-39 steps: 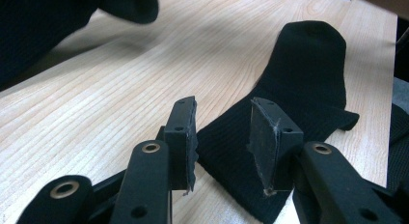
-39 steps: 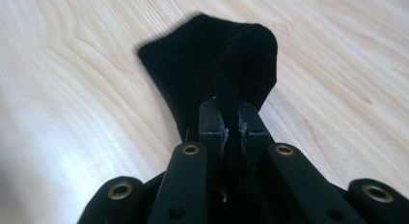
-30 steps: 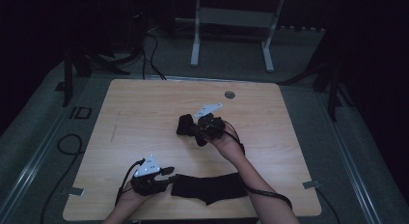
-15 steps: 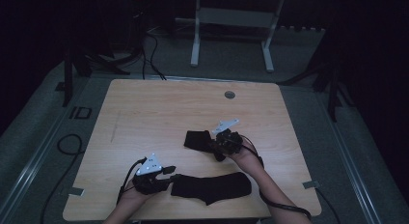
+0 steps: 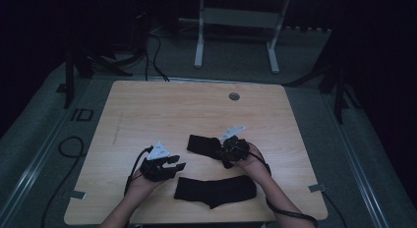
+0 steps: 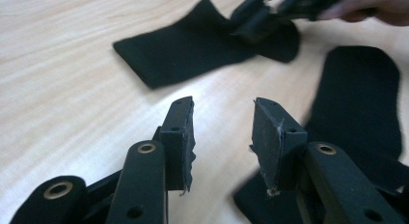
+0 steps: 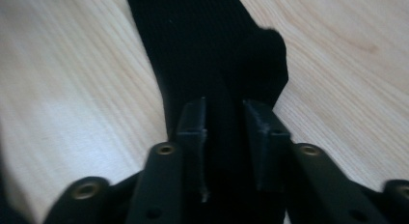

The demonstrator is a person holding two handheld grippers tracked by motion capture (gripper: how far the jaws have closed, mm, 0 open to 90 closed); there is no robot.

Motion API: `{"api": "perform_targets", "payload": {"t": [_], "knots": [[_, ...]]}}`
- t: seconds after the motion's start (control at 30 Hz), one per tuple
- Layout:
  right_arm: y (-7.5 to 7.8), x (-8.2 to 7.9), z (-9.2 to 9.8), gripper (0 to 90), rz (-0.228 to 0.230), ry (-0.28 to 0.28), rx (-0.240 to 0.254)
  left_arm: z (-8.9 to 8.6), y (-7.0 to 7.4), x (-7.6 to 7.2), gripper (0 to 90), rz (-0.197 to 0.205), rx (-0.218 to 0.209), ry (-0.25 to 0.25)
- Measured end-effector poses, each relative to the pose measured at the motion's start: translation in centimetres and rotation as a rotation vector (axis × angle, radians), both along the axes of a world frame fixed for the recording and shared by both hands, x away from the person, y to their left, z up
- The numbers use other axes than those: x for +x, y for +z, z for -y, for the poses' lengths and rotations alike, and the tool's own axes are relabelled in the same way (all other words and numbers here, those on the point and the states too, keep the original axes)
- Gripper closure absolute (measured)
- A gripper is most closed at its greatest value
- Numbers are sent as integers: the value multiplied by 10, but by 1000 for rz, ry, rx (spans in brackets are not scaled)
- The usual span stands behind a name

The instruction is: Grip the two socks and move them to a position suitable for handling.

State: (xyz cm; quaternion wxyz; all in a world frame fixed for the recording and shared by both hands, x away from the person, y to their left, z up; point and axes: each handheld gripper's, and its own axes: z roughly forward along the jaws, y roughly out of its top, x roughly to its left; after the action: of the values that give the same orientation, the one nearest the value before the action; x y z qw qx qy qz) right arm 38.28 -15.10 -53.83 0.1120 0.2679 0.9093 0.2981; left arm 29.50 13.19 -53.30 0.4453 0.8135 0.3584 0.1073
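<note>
High view: two black socks on the wooden table (image 5: 147, 110). Right gripper (image 5: 227, 150) sits on the upper sock (image 5: 204, 144), jaws just opened a little, spread apart, sock fabric lying between them, not pinched. Left gripper (image 5: 176, 163) spread, nothing between the jaws, tips just left of the lower sock (image 5: 216, 190), which lies flat near both grippers.

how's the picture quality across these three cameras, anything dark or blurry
High view: dim and underexposed, the two black socks barely separating from the shadowed table. Left gripper view: bright, jaws sharp, the right gripper motion-blurred at the top. Right gripper view: soft all over, the sock weave faintly readable.
</note>
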Motion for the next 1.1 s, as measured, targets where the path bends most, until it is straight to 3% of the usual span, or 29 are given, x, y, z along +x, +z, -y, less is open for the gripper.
{"api": "perform_targets", "payload": {"t": [0.07, 0.2, 0.33, 0.57, 0.63, 0.73, 0.8, 0.87, 0.93, 1.0, 1.03, 1.1], "knots": [[8, -2, 4, 553, 8, -4, 17, 3, 1, 7, 573, -2, 12, 5], [25, -3, 20, 534, 35, -38, 64, 9, 1, 25, 520, -18, 36, 11], [29, 0, 37, 537, 13, -94, 105, 15, -1, 46, 482, -39, 59, 32], [11, -4, 41, 538, -21, -93, 58, 28, -12, 79, 452, -80, 93, 50], [7, -6, 39, 544, -30, -75, 42, 30, -14, 84, 452, -89, 81, 62], [1, -6, 36, 560, -45, -73, 10, 35, -18, 91, 452, -99, 117, 72], [-1, -5, 35, 560, -49, -74, 6, 35, -18, 91, 452, -99, 117, 72], [-4, -4, 34, 654, -70, -79, 4, 42, -26, 96, 454, -117, 172, 79], [-5, -3, 33, 725, -77, -79, 11, 44, -28, 96, 493, -114, 175, 78], [-5, -3, 33, 725, -77, -80, 11, 44, -28, 96, 531, -114, 175, 78], [-4, -3, 34, 839, -71, -83, 12, 45, -27, 97, 632, -115, 181, 84], [-3, -4, 34, 847, -63, -82, 12, 47, -27, 96, 742, -116, 186, 79]]}}
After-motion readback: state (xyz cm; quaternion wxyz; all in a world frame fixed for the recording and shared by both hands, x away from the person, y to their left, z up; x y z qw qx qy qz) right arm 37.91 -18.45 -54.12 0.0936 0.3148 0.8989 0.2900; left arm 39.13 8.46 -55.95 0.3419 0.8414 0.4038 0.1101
